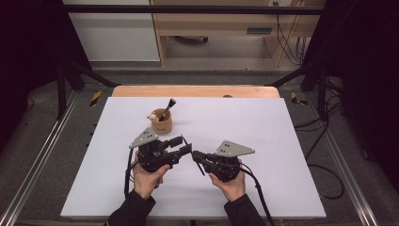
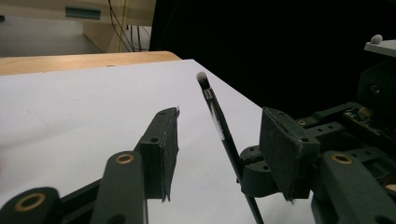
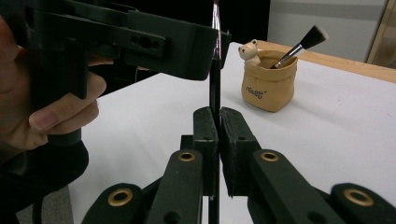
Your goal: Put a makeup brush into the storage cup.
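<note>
The right gripper point(image 3: 218, 140) is clamped tight on a thin black makeup brush point(image 2: 219, 123), pinched low on the handle so the brush is held upright with its bristle tip up. Looks like that's done on purpose: the upper stretch of the handle is left free for the other side to take. The left gripper point(image 2: 219, 144) is brought in around that free stretch, its jaws partly parted with the handle standing between the pads point(image 2: 170, 149) but not yet pressed by them, so it probably counts as a handover in progress. In the high view both grippers are met nose to nose near the middle of the white table point(image 1: 263, 122), each carried in a hand point(image 1: 147, 178).

Further back, a small tan pot point(image 1: 163, 123) with a little bear figure on its rim is set on the table, well apart from the grippers, and a bigger brush point(image 3: 300, 44) is leaned inside it. Likely the thin brush is meant to be dropped in there too.
</note>
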A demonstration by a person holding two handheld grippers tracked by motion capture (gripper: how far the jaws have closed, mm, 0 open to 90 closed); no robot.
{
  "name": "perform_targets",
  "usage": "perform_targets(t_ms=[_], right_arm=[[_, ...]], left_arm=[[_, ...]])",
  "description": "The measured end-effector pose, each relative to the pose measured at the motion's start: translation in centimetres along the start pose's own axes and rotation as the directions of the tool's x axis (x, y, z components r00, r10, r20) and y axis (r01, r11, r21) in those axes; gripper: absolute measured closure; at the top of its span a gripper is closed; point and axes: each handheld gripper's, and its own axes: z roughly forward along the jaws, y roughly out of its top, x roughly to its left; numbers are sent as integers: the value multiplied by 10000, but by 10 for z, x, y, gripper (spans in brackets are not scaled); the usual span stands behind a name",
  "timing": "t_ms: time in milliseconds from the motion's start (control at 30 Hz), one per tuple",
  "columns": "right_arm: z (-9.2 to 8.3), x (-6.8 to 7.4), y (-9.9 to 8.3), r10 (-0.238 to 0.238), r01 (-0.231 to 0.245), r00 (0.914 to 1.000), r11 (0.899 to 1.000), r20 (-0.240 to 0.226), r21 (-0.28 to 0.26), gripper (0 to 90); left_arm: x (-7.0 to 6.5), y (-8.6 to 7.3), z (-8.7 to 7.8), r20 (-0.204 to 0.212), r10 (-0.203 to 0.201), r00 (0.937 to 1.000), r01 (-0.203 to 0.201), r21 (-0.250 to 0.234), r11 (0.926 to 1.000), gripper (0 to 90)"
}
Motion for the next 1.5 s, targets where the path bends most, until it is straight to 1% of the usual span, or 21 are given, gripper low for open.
perform_targets(t_ms=[233, 600, 733, 933, 1033, 1233, 1500], right_arm=[[3, 2, -1, -17, 17, 10000, 10000, -12, -45, 859], [7, 5, -1, 22, -22, 10000, 9999, -27, -122, 859], [7, 5, -1, -27, 27, 10000, 9999, -12, -128, 858], [8, 6, 0, 33, -34, 10000, 9999, -41, -144, 858], [8, 6, 0, 16, -17, 10000, 9998, -49, -172, 858], [9, 7, 0, 7, -8, 10000, 9998, -43, -189, 858], [11, 8, 0, 2, -3, 10000, 9998, -66, -178, 858]], left_arm=[[0, -2, 1, -9, -171, 9999, 171, 2, 9999, 556], [-2, -4, 1, -177, -238, 9996, 236, -96, 9997, 642], [-2, -4, 2, -132, -302, 9995, 301, -84, 9995, 682], [-1, -5, 2, -66, -362, 9993, 361, -158, 9992, 721], [-2, -5, 2, -86, -339, 9994, 337, -172, 9993, 745], [-1, -6, 2, -130, -431, 9990, 429, -155, 9990, 785], [-3, -6, 2, 73, -379, 9993, 380, -211, 9991, 829]])
